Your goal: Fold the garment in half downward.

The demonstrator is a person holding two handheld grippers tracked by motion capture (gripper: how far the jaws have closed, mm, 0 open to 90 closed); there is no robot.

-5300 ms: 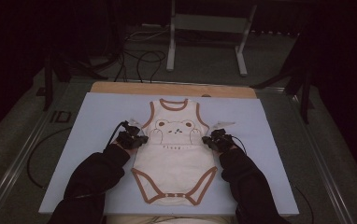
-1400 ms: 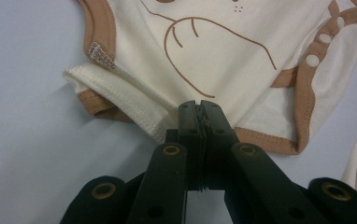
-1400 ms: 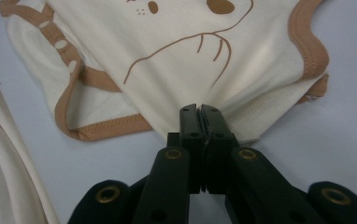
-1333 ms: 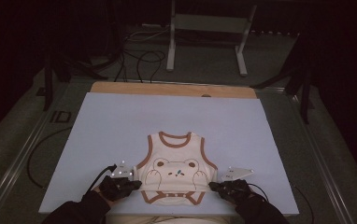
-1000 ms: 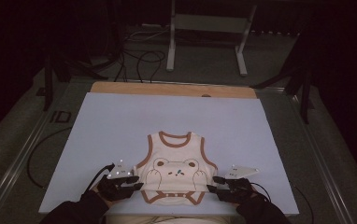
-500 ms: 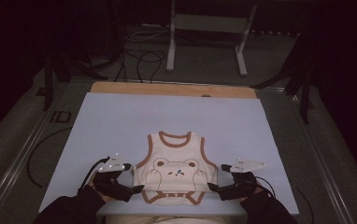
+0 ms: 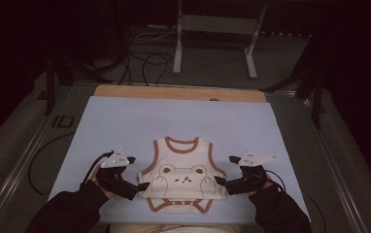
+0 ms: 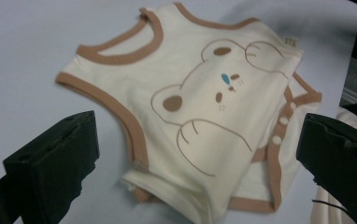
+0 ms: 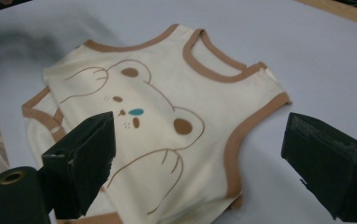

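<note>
From above, the folded baby bodysuit is lying near the worktop's near edge; your left gripper and right gripper are flanking it, jaws having just been opening, holding nothing. In the left gripper view, jaws are gaping over the bodysuit; the right gripper view is showing likewise.

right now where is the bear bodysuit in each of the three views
High view: the bear bodysuit lies low and centre on the blue mat.
Left gripper view: it lies centre, spreading to upper right.
Right gripper view: it lies centre left, neckline toward the top.
Shared landmark: the bear's blue nose.
</note>
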